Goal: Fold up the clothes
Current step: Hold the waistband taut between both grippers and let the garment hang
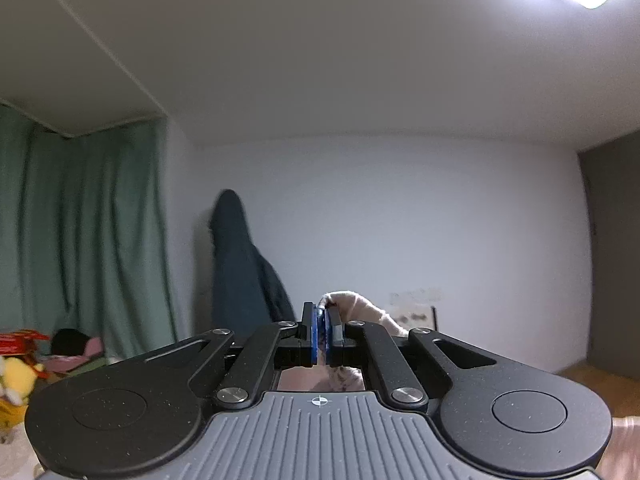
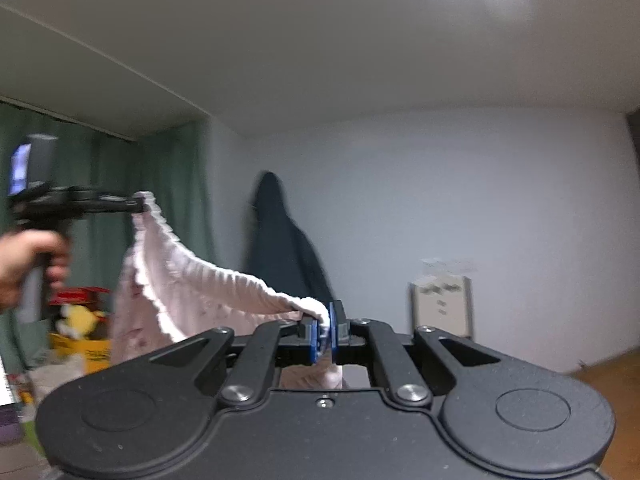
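The pink garment (image 2: 176,280) hangs in the air, stretched between both tools. The left hand-held gripper (image 2: 138,203) is clamped on one gathered corner, and the right hand-held gripper (image 2: 325,330) is clamped on the other.

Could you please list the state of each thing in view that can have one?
Left claw: shut on the pale pink ruffled garment.
Right claw: shut on the same garment.
Pale pink ruffled garment: lifted, edge sagging between the claws, rest hanging.
Dark blue coat: hanging against the white wall.
Green curtains: drawn shut.
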Motion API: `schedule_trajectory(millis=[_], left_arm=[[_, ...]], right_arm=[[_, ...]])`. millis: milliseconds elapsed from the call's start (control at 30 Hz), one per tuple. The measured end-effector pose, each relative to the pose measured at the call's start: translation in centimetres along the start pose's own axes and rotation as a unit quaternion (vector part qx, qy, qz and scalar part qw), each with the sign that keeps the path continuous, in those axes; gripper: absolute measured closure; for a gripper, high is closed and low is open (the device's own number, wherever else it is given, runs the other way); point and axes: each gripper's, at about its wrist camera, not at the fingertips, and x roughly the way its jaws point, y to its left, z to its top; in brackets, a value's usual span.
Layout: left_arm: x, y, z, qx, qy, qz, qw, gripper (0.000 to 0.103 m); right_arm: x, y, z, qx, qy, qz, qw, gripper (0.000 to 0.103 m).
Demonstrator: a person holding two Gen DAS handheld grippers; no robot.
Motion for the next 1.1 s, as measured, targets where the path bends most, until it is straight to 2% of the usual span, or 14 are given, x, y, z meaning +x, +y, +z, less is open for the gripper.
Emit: schedule_trajectory(millis=[133, 300, 467, 567, 700, 767, 833, 900, 1100], left_arm=[[2.2, -2.6, -1.1, -0.006, 0.015, -0.041, 0.999, 0.1], [6.2, -6.0, -2.9, -0.022, 0.047, -0.103, 0.9934, 0.1], [12.2, -8.8, -4.9, -0.052, 0.074, -0.123, 0.9883, 0.1], [14.9, -9.3, -4.3, -0.077, 0.074, -0.122, 0.9868, 0.1], [14.4, -8.7, -0.9, -0.1, 0.007, -0.124, 0.9872, 0.1], [13.7, -7.7, 0.1, -0.104, -0.022, -0.143, 0.984, 0.1], [12.6, -6.9, -0.6, -0.097, -0.029, -0.167, 0.9807, 0.1], [11.6, -6.2, -2.7, -0.092, -0.018, -0.19, 0.9773, 0.1], [7.2, -6.2, -16.3, -0.074, 0.057, -0.246, 0.9647, 0.1]], right_arm=[[3.2, -4.6, 0.4, 0.02, 0.037, -0.063, 0.997, 0.097], [7.1, -10.6, 1.4, 0.04, 0.087, -0.132, 0.987, 0.097], [12.6, -14.4, 3.5, 0.049, 0.119, -0.2, 0.971, 0.097], [13.6, -14.9, 6.8, 0.057, 0.077, -0.227, 0.969, 0.097], [12.2, -13.3, 11.7, 0.041, -0.012, -0.222, 0.974, 0.097], [10.8, -12.6, 12.6, 0.015, -0.031, -0.212, 0.977, 0.097], [9.4, -12.4, 11.7, -0.012, -0.029, -0.214, 0.976, 0.097], [8.0, -12.8, 8.9, -0.02, -0.008, -0.202, 0.979, 0.097], [5.6, -12.0, -5.2, -0.058, 0.089, -0.179, 0.978, 0.097]])
